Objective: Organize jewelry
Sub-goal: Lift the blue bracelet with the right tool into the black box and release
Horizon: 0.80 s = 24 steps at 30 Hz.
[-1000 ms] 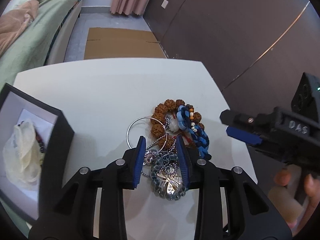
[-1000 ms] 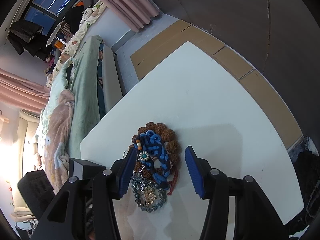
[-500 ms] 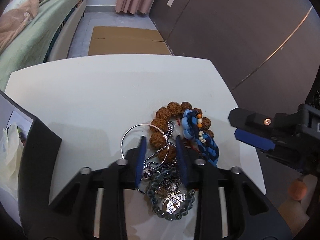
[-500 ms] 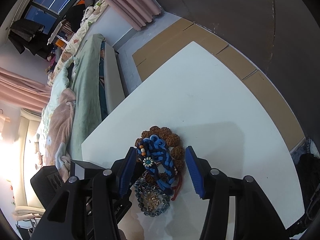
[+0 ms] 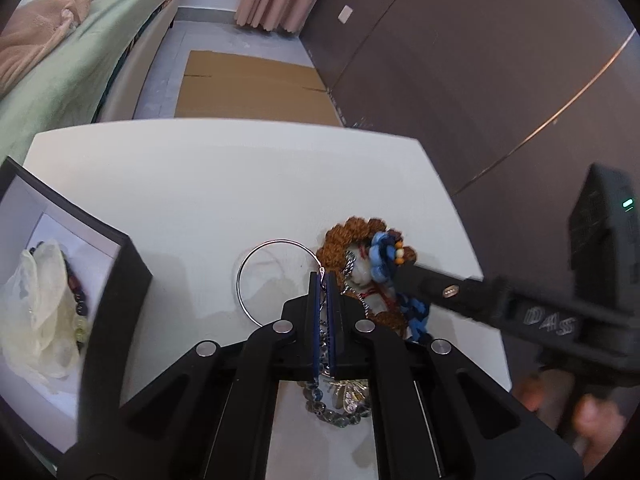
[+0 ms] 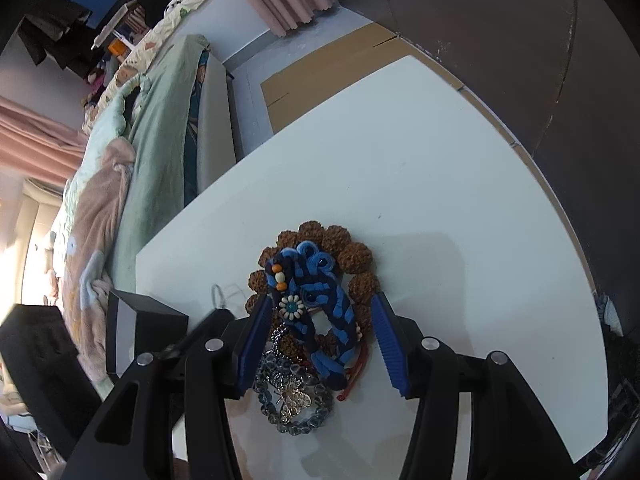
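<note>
We note left tongs (image 5: 324, 280) pinching the silver chain (image 5: 325, 354) beside the seed-bead bracelet (image 6: 356, 256), right tongs (image 6: 320, 320) spread around it.

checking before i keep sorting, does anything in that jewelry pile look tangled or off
Yes: the pieces lie heaped together on the white table. The blue braided bracelet lies across the brown seed-bead bracelet, with the grey crystal bracelet and a silver chain beneath. The left gripper is shut at the silver hoop; what it pinches is unclear.

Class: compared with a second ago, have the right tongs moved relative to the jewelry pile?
Yes. The right tongs advanced over the jewelry pile, now straddling it.
</note>
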Available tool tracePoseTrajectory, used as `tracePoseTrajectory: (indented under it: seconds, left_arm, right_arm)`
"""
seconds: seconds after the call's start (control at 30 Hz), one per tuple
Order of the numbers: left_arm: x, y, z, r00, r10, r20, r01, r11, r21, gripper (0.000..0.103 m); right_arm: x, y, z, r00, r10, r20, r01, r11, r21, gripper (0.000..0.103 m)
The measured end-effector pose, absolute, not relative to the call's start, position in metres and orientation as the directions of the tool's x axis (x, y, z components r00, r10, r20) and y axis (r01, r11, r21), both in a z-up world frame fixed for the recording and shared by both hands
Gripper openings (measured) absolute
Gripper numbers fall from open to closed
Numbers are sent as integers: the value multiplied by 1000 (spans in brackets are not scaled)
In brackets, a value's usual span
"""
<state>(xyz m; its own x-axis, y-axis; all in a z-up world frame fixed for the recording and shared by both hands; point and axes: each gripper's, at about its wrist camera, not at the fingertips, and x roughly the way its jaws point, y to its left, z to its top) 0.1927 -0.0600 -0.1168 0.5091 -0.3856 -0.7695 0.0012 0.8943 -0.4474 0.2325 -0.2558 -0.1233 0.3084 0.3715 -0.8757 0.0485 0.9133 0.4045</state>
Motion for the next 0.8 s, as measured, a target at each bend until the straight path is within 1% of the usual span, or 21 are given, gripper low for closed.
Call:
tracePoseTrajectory:
  seconds: [0.07,0.13,0.2,0.3,0.37,0.7,0.8]
  left_arm:
    - [191,-54,-112,518,-399,-757,-1,884,-467,4]
    - [189,-50,-108,526,-405,-748,0,879,-477,4]
    - [186,-47,-102,539,-408,-737,1,875,-483,4]
    - [180,-42,-93,560,-409,-721,6,872,-490,4]
    - [176,-38,-87,573,-407,-711,9,871,-492,4]
    - [157,-9,-68,628,-389,-675,-4,865,-502,4]
    - [151,2,-62,646,-376,-665,-13,865,-502,4]
  right_arm:
    - [233,-251,-125,308,349,-885,42,924,379,52]
    - [232,-249,-126,310,326,-893,38,934,354,49]
    - [231,-250,-127,310,305,-901,40,942,333,35]
    - [229,-254,-128,312,299,-902,45,944,328,23]
    - [228,-257,-128,315,300,-900,43,943,330,20]
    - [210,-274,-107,376,349,-858,48,918,394,16]
    - [204,-281,-99,410,394,-823,55,890,453,16]
